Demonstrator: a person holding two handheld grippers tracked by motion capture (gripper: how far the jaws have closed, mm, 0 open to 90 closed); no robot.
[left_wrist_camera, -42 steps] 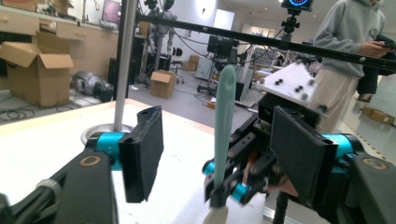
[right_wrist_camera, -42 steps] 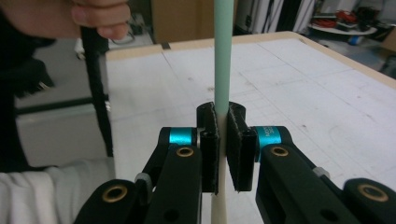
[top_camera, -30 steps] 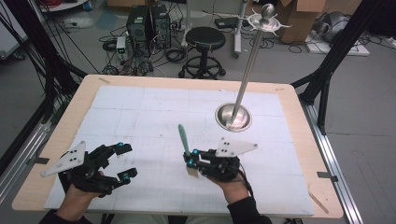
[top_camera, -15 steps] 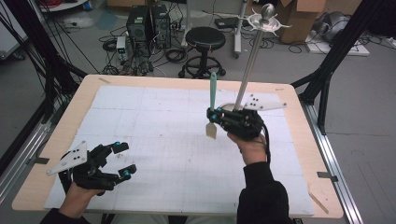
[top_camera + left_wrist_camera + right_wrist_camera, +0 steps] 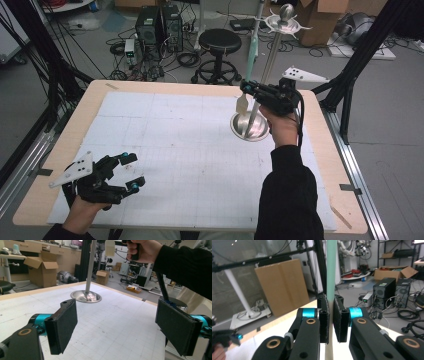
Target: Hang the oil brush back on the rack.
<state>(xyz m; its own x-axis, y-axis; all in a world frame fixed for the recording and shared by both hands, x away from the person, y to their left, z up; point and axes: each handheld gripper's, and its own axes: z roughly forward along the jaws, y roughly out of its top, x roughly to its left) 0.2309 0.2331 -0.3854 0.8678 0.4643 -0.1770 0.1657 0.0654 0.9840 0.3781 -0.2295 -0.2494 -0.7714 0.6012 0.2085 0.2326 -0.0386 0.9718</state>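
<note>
Up at the far right, the right gripper (image 5: 246,90) was clamped on a pale green spatula (image 5: 250,60), held upright in the air just beside the metal stand (image 5: 272,47). The left gripper (image 5: 131,172) rested near left, jaws wide apart and empty.

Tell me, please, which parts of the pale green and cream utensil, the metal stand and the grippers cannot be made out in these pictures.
- Pale green and cream utensil: right gripper view, both ends cut off by the edges; the jaws cover its middle.
- Shiny metal stand: left gripper view, pole top cut off by the upper edge.
- Right gripper: high view, too small to see its pads.
- Left gripper: high view, handle hidden by the hand.
</note>
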